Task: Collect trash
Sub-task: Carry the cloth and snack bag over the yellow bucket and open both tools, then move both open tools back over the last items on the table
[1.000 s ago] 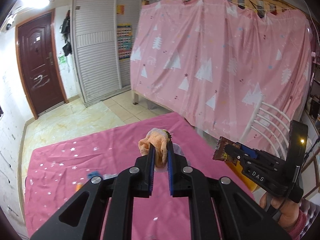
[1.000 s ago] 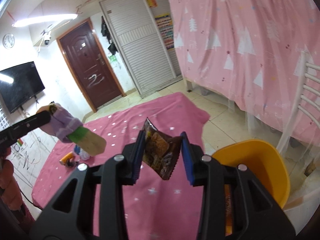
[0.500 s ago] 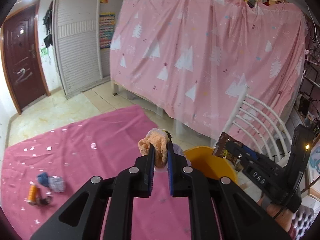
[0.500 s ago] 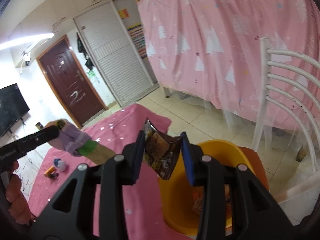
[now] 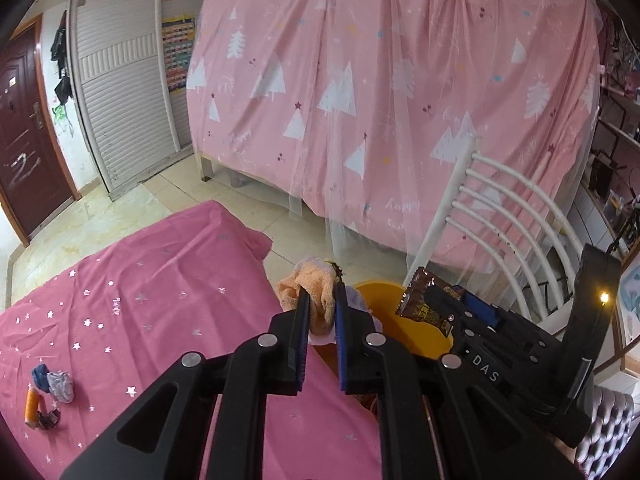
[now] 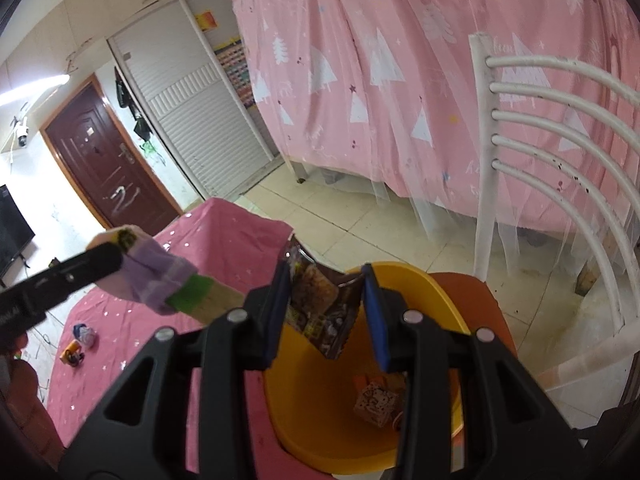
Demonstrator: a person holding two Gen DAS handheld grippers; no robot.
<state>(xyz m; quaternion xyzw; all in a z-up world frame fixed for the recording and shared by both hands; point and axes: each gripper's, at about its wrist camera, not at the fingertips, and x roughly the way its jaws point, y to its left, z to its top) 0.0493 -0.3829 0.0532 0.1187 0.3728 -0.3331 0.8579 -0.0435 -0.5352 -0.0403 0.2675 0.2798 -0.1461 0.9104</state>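
My left gripper (image 5: 320, 300) is shut on a bundle of orange and lilac cloth scraps (image 5: 314, 286) with a green and tan strip, seen from the side in the right wrist view (image 6: 160, 284). My right gripper (image 6: 326, 280) is shut on a dark brown snack wrapper (image 6: 324, 308), also in the left wrist view (image 5: 424, 304). It hangs over the yellow bin (image 6: 320, 400), which holds a small patterned box (image 6: 376, 402) and other scraps. The bin (image 5: 380, 300) sits just right of the left gripper.
The bin stands on an orange chair seat (image 6: 472, 292) with a white slatted back (image 6: 560, 152). The table has a pink starred cloth (image 5: 140, 300) with small trash (image 5: 52, 388) at its left. A pink curtain (image 5: 380, 100) hangs behind.
Both grippers have swung right, away from the table and toward the chair. The yellow bin has come under the right gripper, and the left gripper's bundle has come next to its rim.
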